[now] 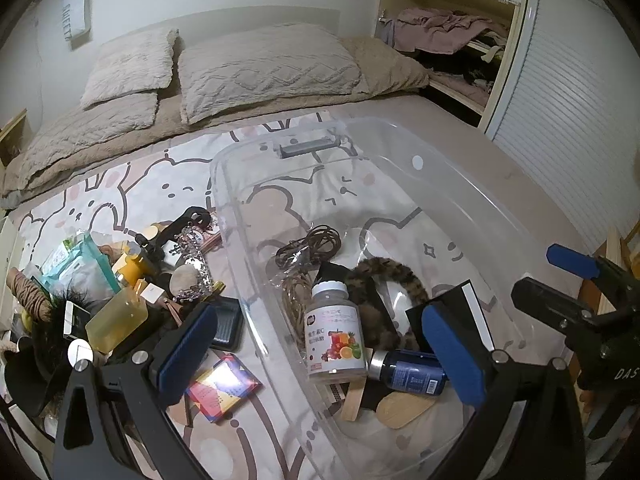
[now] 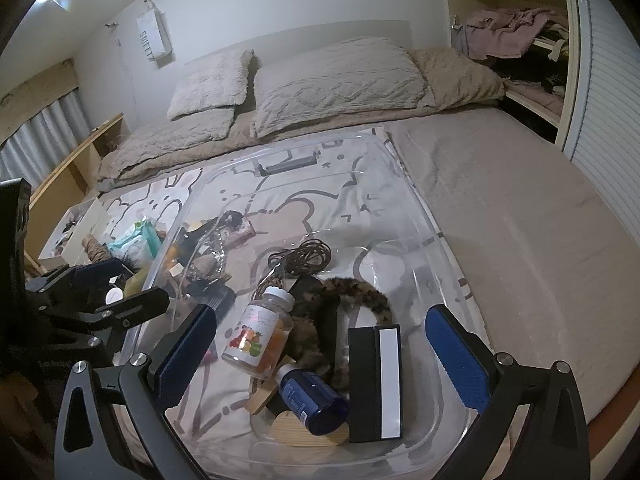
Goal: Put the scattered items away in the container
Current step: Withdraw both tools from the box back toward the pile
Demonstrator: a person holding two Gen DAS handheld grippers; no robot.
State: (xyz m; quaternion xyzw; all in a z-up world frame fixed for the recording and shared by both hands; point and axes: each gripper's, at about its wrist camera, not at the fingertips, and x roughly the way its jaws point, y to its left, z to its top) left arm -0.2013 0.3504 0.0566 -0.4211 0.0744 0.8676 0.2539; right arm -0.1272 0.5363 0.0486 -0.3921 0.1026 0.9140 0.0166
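Observation:
A clear plastic container (image 1: 460, 184) (image 2: 404, 184) sits on the bed. Inside lie a vitamin bottle (image 1: 336, 336) (image 2: 260, 334), a dark blue bottle (image 1: 412, 372) (image 2: 312, 400), a leopard-print headband (image 1: 396, 276) (image 2: 356, 288), a black box (image 1: 468, 304) (image 2: 374, 380), a coiled brown cord (image 1: 316, 242) (image 2: 304, 258) and wooden pieces (image 1: 400, 410). Scattered items lie left of it: a yellow bottle (image 1: 116, 316), a wipes pack (image 1: 76, 264), a colourful card (image 1: 224, 388), a black tray (image 1: 228, 326). My left gripper (image 1: 320, 354) is open over the container's near left wall. My right gripper (image 2: 320, 354) is open above the container's contents.
The bed carries a cartoon-print sheet (image 1: 160, 184), pillows (image 1: 264, 72) and a beige blanket. An open closet (image 1: 448, 40) with clothes and a white shutter door (image 1: 568, 92) stand at the right. A wooden shelf (image 2: 76, 164) stands left of the bed.

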